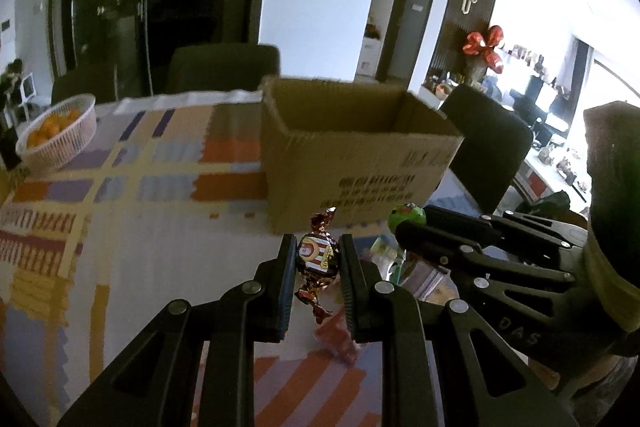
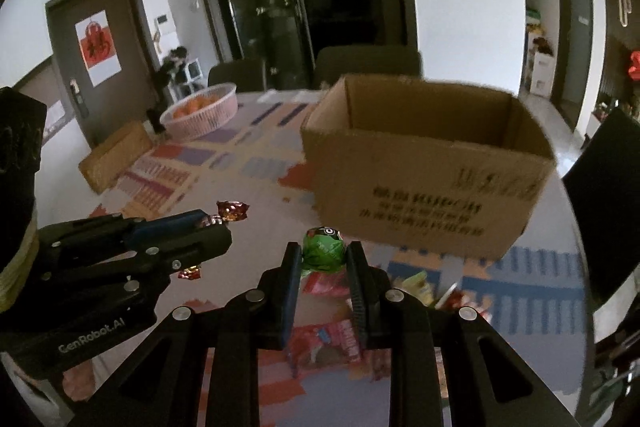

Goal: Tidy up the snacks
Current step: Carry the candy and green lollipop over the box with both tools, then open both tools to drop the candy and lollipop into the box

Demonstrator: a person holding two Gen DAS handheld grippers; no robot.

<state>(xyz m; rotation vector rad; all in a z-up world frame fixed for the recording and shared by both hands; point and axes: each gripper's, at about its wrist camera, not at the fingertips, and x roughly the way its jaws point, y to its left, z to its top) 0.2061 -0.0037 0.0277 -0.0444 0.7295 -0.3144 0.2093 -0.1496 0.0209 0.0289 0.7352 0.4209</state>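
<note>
Left gripper (image 1: 318, 259) is clamped on a brown-and-striped wrapped candy (image 1: 318, 261), lifted clear of the table. Right gripper (image 2: 323, 259) is pinched tight on a green wrapped candy (image 2: 323, 247), also off the surface. Both face the open cardboard box (image 2: 424, 195), which stands on the patterned tablecloth (image 1: 120, 187).

Only the right wrist view catches the loose snack packets (image 2: 332, 339) lying under the fingers, a flat cardboard piece (image 2: 114, 157) at the table's far edge, and a door with a red poster (image 2: 97, 45). The left wrist view alone shows a red bow (image 1: 484, 47) by the shelves. A white basket of oranges (image 1: 60, 139) sits well apart from the box; dark chairs (image 1: 224, 67) stand behind.
</note>
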